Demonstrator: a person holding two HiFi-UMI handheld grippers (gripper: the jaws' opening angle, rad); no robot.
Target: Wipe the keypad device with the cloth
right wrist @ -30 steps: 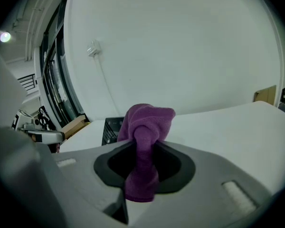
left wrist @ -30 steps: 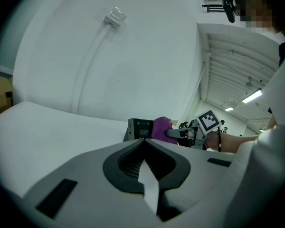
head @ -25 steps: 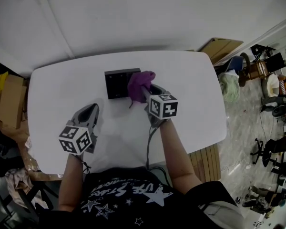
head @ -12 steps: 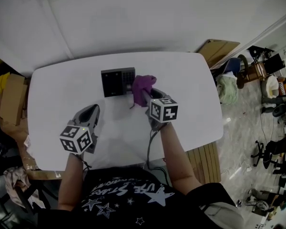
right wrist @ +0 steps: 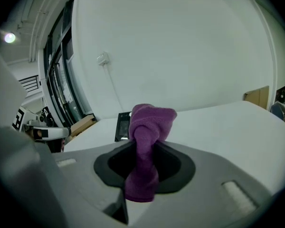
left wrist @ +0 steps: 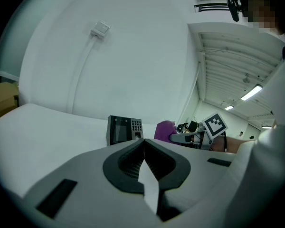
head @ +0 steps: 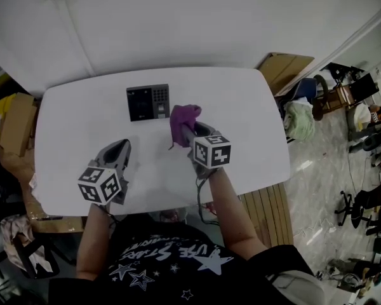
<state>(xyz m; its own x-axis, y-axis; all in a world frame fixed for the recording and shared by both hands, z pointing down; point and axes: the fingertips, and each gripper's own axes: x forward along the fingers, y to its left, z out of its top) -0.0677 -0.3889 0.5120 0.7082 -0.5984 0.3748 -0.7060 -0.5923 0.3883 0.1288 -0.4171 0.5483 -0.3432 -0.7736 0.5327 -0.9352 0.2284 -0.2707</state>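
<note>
The right tongs point(head: 188, 129) grip the purple cloth point(head: 183, 115), held just right of the keypad point(head: 148, 102); contact between them cannot be told. The keypad lies flat at the far middle of the white bench point(head: 247, 126). The left tongs point(head: 121, 147) are closed and empty, well apart from the keypad

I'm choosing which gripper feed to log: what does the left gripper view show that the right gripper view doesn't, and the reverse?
Only the left gripper view shows the left gripper, its tongs shut on nothing, and the screen and keys of the keypad device. Only the right gripper view shows the right gripper with its tongs clamped on the purple cloth, which hides part of the device. Both show the keypad device, the cloth and the white table.
</note>
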